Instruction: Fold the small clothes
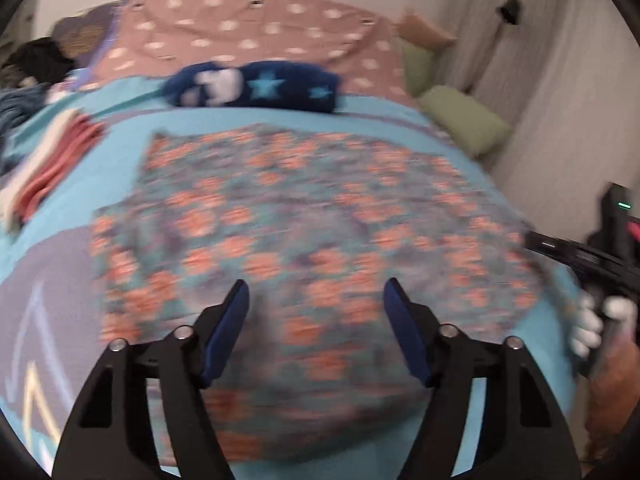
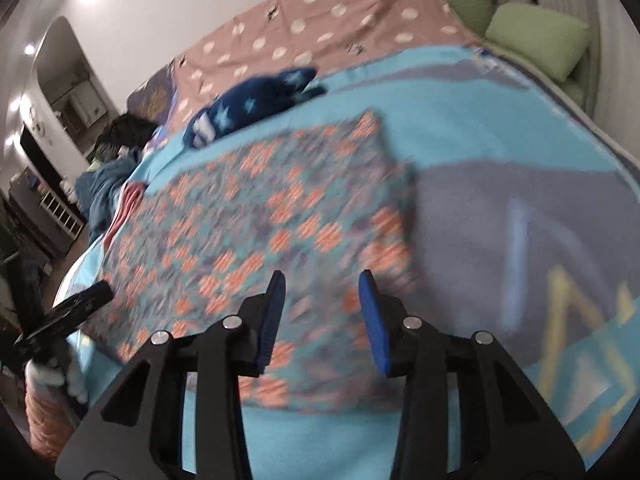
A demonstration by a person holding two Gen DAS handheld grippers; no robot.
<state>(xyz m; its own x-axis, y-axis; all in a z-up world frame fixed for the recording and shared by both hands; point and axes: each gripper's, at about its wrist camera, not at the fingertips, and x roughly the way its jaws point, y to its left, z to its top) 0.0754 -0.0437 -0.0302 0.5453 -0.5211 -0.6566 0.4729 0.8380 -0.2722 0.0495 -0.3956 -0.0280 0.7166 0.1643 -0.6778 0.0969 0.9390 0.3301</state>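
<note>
A small garment with an orange and grey-blue flower print (image 1: 304,240) lies flat on the blue blanket (image 1: 112,168); both views are motion-blurred. My left gripper (image 1: 316,292) is open and empty, above the garment's near part. My right gripper (image 2: 322,284) is open and empty, above the garment (image 2: 256,224) near its near right corner. The other gripper shows at the right edge of the left wrist view (image 1: 576,256) and at the left edge of the right wrist view (image 2: 68,312).
A dark blue garment with stars (image 1: 256,86) lies beyond the printed one. Folded pink and white clothes (image 1: 52,168) sit at the left. A pink dotted sheet (image 1: 256,28), green pillows (image 1: 464,120) and a dark heap of clothes (image 2: 116,148) lie further off.
</note>
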